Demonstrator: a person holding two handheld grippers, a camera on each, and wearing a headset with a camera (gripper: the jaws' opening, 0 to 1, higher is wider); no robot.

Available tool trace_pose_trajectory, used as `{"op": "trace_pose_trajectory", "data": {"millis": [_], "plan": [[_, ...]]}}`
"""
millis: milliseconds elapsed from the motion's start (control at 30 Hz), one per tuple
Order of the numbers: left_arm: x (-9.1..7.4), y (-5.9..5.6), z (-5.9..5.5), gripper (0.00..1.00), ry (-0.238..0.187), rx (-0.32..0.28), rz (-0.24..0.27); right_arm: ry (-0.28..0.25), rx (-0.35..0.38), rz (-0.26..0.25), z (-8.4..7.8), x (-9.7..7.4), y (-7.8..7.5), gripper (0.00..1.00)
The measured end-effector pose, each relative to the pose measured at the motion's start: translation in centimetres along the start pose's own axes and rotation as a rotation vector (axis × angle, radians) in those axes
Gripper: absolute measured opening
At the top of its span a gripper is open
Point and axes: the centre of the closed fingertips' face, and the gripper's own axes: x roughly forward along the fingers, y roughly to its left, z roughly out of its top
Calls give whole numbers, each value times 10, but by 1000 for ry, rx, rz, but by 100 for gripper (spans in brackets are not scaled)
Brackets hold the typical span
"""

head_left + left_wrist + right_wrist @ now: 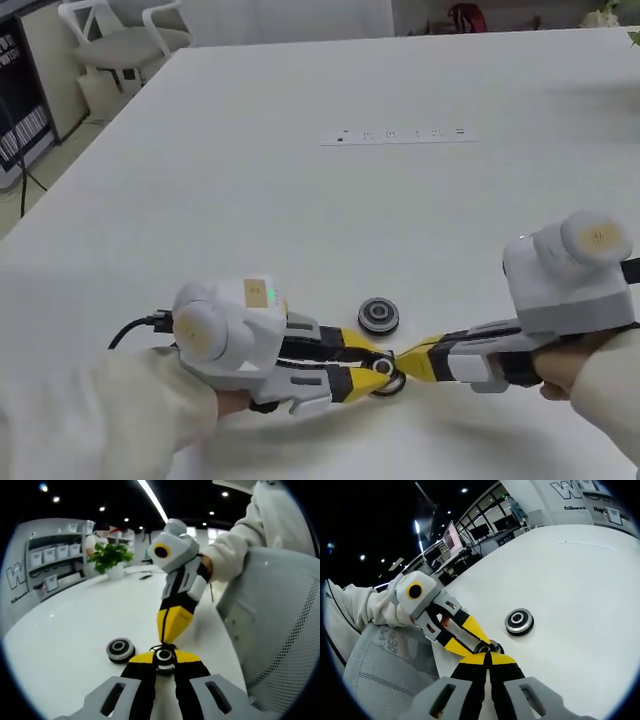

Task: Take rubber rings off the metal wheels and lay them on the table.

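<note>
**Now two hand-held grippers meet at one metal wheel**

Near the front edge of the white counter [300, 220], the left hand-held gripper [378, 370] is clamped on a small metal wheel [164, 655], one jaw on each side of it; the right hand-held gripper [403, 362] comes from the opposite side with its jaws pressed together, the tips touching the rim of this wheel; whether a rubber ring is pinched between them, I cannot tell; a second metal wheel [379, 314], dark around its rim, lies flat on the counter just beside them, touching neither gripper.
</note>
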Motion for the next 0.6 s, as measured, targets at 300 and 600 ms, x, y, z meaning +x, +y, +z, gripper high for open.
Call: {"op": "trace_pose_trajectory", "data": {"millis": [300, 600], "plan": [[-2, 0, -1, 14, 2, 1, 15, -17, 19, 4, 1, 1, 5, 0], [-3, -2, -1, 14, 8, 9, 17, -38, 51, 39, 4, 3, 17, 0]]}}
